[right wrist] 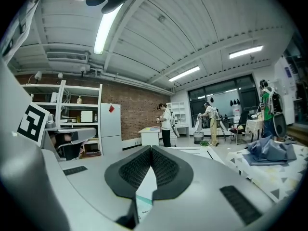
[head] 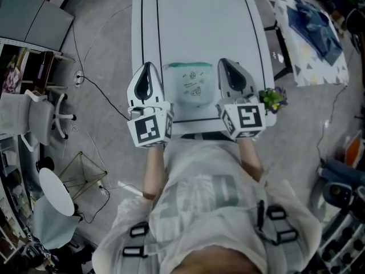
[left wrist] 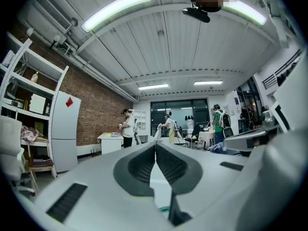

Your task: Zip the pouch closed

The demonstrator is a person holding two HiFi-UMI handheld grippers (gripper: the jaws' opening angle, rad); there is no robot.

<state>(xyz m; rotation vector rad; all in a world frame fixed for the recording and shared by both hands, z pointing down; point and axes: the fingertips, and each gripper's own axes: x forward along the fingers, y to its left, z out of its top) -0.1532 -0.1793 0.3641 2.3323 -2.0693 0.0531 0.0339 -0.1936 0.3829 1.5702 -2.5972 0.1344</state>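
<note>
**Both grippers closed beside the pouch**

Your left gripper (head: 149, 67) and right gripper (head: 223, 63), smooth grey shells with ribbed dark pads (left wrist: 143, 165), have their jaws pressed together on nothing. Only the head view shows the whole pouch (head: 190, 84). It is translucent and green-edged, and lies flat at frame centre between the grippers on the white table (head: 199, 27).

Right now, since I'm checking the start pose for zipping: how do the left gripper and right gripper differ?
The left gripper flanks the pouch's left edge; the right gripper flanks its right edge. The right gripper has a small flowering plant beside it; the left gripper has none. Both have jaws closed together on nothing and point away from the person along the table.
</note>
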